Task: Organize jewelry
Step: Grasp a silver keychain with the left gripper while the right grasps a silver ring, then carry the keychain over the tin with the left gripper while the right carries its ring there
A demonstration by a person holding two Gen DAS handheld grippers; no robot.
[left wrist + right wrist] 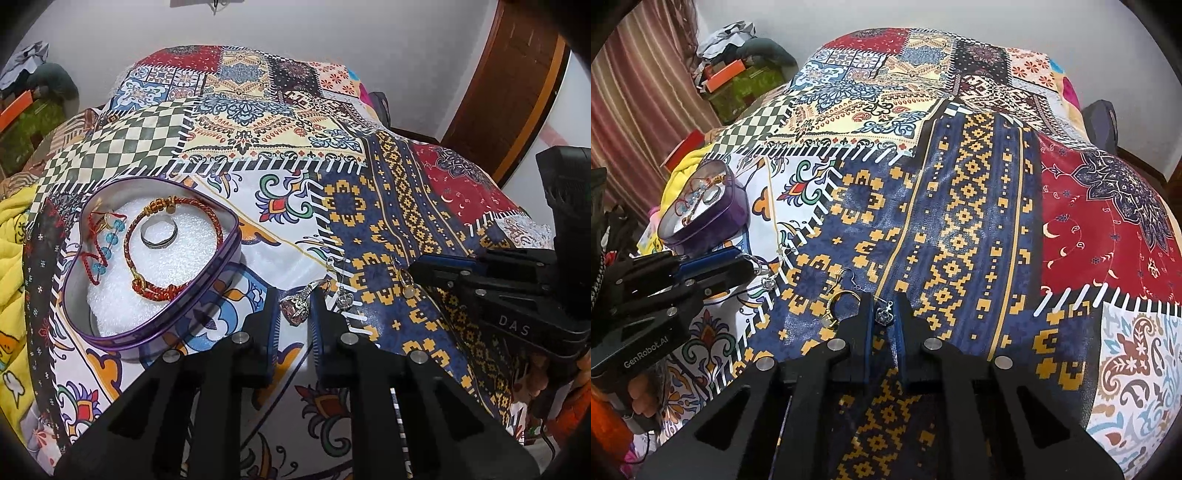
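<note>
Closing on a gem ring (295, 309), the left hand-held gripper (293, 314) should lift straight up, then swing left over the heart-shaped tin (207, 295) near the bed's left edge. The right hand-held gripper (885, 315) pinches a dark earring (884, 315); open quilt (960, 221) lies ahead.

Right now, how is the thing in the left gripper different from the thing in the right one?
The left hand-held gripper has a chunky ring with a pink stone between its fingers; the right hand-held gripper has a small dark silver earring with a hook. The ring looks bigger. Both sit above the patchwork cloth.
</note>
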